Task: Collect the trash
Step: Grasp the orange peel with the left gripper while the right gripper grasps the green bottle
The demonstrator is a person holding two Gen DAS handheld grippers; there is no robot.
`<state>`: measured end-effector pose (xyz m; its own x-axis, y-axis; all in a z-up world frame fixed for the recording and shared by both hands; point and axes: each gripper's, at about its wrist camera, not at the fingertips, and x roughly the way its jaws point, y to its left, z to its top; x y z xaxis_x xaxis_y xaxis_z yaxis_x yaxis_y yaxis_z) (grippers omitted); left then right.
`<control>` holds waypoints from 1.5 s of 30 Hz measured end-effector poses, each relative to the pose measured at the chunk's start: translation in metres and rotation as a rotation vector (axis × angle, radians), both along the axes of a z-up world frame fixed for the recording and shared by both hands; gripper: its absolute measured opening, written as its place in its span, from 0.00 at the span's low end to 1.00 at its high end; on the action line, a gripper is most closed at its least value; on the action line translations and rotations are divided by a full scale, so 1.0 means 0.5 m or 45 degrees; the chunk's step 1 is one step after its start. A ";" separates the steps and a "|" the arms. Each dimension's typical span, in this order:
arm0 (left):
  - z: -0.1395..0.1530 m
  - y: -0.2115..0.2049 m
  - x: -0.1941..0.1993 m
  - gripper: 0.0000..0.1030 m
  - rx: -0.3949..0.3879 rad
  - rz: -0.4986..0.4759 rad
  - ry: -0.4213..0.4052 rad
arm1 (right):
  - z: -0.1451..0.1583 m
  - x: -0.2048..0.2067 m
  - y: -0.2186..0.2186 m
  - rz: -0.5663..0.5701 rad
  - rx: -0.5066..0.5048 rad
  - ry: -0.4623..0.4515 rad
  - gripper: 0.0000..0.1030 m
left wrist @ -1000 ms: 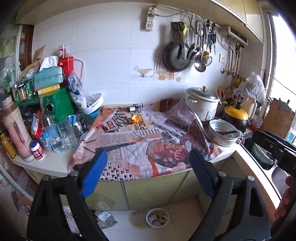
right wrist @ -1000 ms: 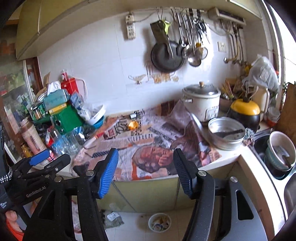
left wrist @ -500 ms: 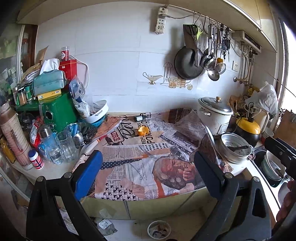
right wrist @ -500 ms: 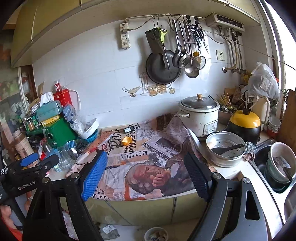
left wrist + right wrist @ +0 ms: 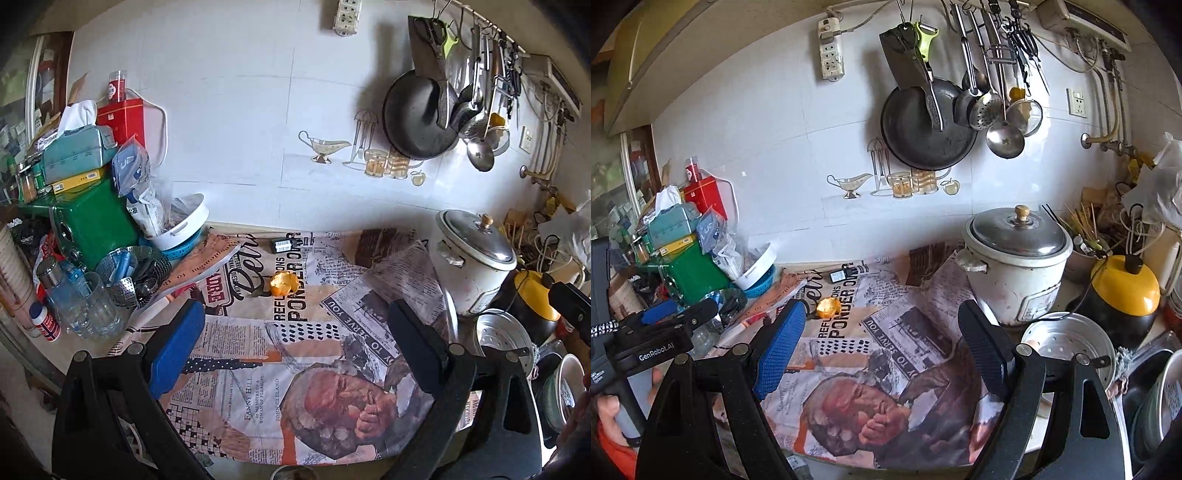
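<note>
A newspaper sheet (image 5: 258, 369) covers the kitchen counter. On it lies a piece of orange peel (image 5: 283, 283) toward the back, also seen in the right wrist view as orange peel (image 5: 829, 307). Behind it rests a small dark bottle (image 5: 282, 244). My left gripper (image 5: 293, 309) hovers over the newspaper, open and empty, with the peel just beyond its fingertips. My right gripper (image 5: 882, 306) is open and empty too, over the same sheet, with the peel off its blue left finger (image 5: 779, 350).
A white rice cooker (image 5: 1015, 266), a metal steamer pot (image 5: 1067, 347) and a yellow-lidded kettle (image 5: 1123, 295) crowd the right. A green box (image 5: 92, 221), glasses (image 5: 99, 306) and bottles pile up at the left. Pans hang on the wall. A sink (image 5: 1160, 398) lies far right.
Both grippers have come forward over the counter, so the floor has dropped out of view. The right jaws have spread wider; the left ones slightly.
</note>
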<state>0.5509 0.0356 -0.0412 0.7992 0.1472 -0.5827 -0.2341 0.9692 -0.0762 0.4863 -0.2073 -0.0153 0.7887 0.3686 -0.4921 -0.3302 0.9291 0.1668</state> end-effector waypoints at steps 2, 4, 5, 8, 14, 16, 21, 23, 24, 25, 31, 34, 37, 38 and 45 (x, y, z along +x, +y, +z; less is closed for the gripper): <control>-0.021 0.005 0.040 0.97 0.007 0.029 0.051 | -0.015 0.038 -0.005 0.004 0.007 0.040 0.80; -0.048 0.018 0.083 0.97 0.013 0.055 0.102 | -0.032 0.075 -0.007 0.024 0.025 0.091 0.80; -0.058 0.023 0.100 0.97 0.011 0.064 0.120 | -0.042 0.090 -0.005 0.035 0.035 0.116 0.80; -0.105 0.061 0.169 0.97 -0.019 0.073 0.195 | -0.065 0.132 0.007 0.040 0.031 0.170 0.80; -0.208 0.138 0.311 0.96 -0.027 0.056 0.310 | -0.099 0.197 0.047 -0.006 -0.029 0.233 0.80; -0.247 0.163 0.367 0.91 -0.019 0.023 0.359 | -0.111 0.219 0.063 -0.048 -0.061 0.251 0.80; -0.355 0.203 0.495 0.71 -0.042 -0.093 0.498 | -0.154 0.295 0.121 -0.093 -0.071 0.347 0.80; -0.393 0.213 0.533 0.61 -0.063 -0.131 0.542 | -0.175 0.325 0.143 -0.100 -0.088 0.378 0.80; -0.409 0.217 0.550 0.58 -0.078 -0.152 0.560 | -0.185 0.338 0.154 -0.110 -0.099 0.390 0.80; -0.426 0.220 0.567 0.53 -0.092 -0.174 0.575 | -0.195 0.350 0.163 -0.120 -0.105 0.400 0.80; -0.500 0.226 0.641 0.20 -0.145 -0.266 0.636 | -0.243 0.397 0.206 -0.143 -0.107 0.466 0.80; -0.512 0.237 0.649 0.07 -0.153 -0.268 0.623 | -0.265 0.426 0.232 -0.127 -0.104 0.495 0.80; -0.501 0.267 0.641 0.04 -0.204 -0.259 0.581 | -0.281 0.465 0.274 -0.087 -0.095 0.516 0.80; -0.493 0.278 0.635 0.04 -0.203 -0.247 0.566 | -0.284 0.476 0.288 -0.071 -0.093 0.516 0.80; -0.396 0.379 0.573 0.04 -0.096 -0.125 0.414 | -0.338 0.580 0.442 0.084 -0.118 0.501 0.80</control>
<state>0.8372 0.2250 -0.2390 0.5784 0.0254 -0.8154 -0.1636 0.9828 -0.0854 0.7761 0.0135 -0.1841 0.5099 0.3521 -0.7849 -0.3174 0.9250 0.2087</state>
